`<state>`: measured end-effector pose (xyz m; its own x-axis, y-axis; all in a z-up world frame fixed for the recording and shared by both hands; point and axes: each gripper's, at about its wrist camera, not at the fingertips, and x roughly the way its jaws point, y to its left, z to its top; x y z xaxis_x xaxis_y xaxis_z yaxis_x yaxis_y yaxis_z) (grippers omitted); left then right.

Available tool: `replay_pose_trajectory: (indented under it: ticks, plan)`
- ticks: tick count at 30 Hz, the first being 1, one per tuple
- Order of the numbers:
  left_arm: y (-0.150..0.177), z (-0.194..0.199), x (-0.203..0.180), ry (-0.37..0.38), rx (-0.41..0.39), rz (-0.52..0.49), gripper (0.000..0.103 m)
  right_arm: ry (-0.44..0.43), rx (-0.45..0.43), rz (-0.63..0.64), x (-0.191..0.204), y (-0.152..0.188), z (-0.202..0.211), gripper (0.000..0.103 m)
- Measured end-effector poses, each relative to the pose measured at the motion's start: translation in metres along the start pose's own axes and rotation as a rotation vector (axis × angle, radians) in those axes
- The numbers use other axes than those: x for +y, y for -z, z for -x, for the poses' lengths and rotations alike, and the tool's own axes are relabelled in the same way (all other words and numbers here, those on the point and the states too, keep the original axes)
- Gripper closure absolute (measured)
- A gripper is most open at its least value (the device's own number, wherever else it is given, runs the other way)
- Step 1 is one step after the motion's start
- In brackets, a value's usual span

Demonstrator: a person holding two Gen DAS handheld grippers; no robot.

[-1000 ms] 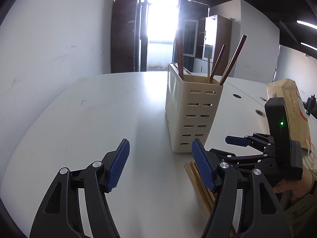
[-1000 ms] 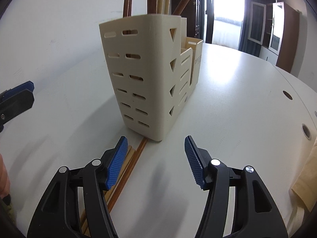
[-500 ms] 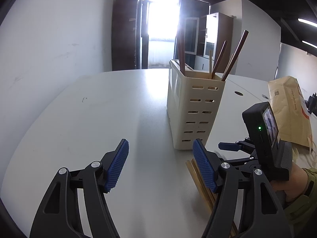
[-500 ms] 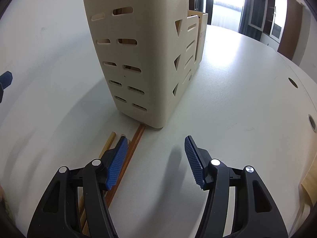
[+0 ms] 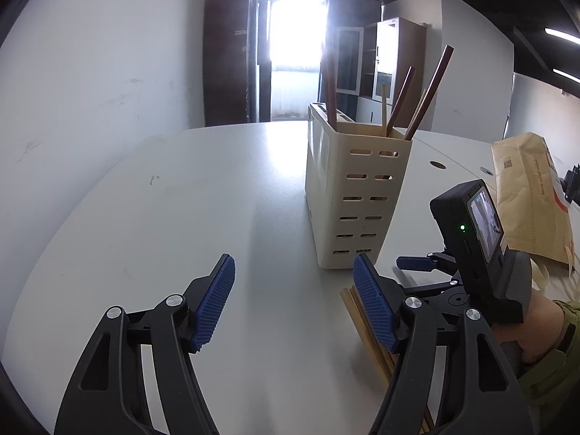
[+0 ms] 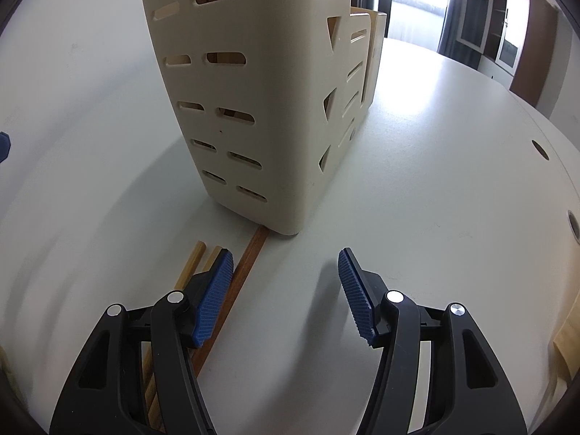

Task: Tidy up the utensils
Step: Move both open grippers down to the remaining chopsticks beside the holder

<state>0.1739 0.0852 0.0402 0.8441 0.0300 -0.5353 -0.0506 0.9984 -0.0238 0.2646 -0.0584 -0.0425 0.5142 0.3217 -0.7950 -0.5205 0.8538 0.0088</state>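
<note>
A cream slotted utensil holder (image 5: pixel 357 195) stands on the white table (image 5: pixel 203 217) with several chopsticks (image 5: pixel 431 90) upright in it. It fills the upper right wrist view (image 6: pixel 253 90). A bundle of wooden chopsticks (image 6: pixel 250 257) lies on the table before the holder, one end touching its base; it also shows in the left wrist view (image 5: pixel 357 317). My right gripper (image 6: pixel 286 290) is open and empty, low over the table, its left finger above the bundle. My left gripper (image 5: pixel 293 304) is open and empty, left of the bundle.
A brown paper bag (image 5: pixel 533 195) lies at the right of the table. Round cable holes (image 6: pixel 540 150) mark the table's right side. A white wall (image 5: pixel 90 90) runs along the left. Cabinets (image 5: pixel 384 65) and a bright doorway stand at the back.
My right gripper has moved forward and down toward the holder's base and the lying chopsticks. The left gripper has stayed nearly still. Both stayed open.
</note>
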Motion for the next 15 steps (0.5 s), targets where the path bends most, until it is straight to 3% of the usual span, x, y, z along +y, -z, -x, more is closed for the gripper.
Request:
replay_pose_trajectory:
  ticks: [7,15]
  plan:
    - [0.006,-0.014,-0.004,0.008,0.064,-0.002,0.035,0.002,0.009,0.010,-0.002,0.005,0.003,0.045]
    - [0.018,-0.046,-0.018,0.017,0.171,-0.026,0.035,-0.003,0.005,0.021,-0.006,0.014,0.011,0.074]
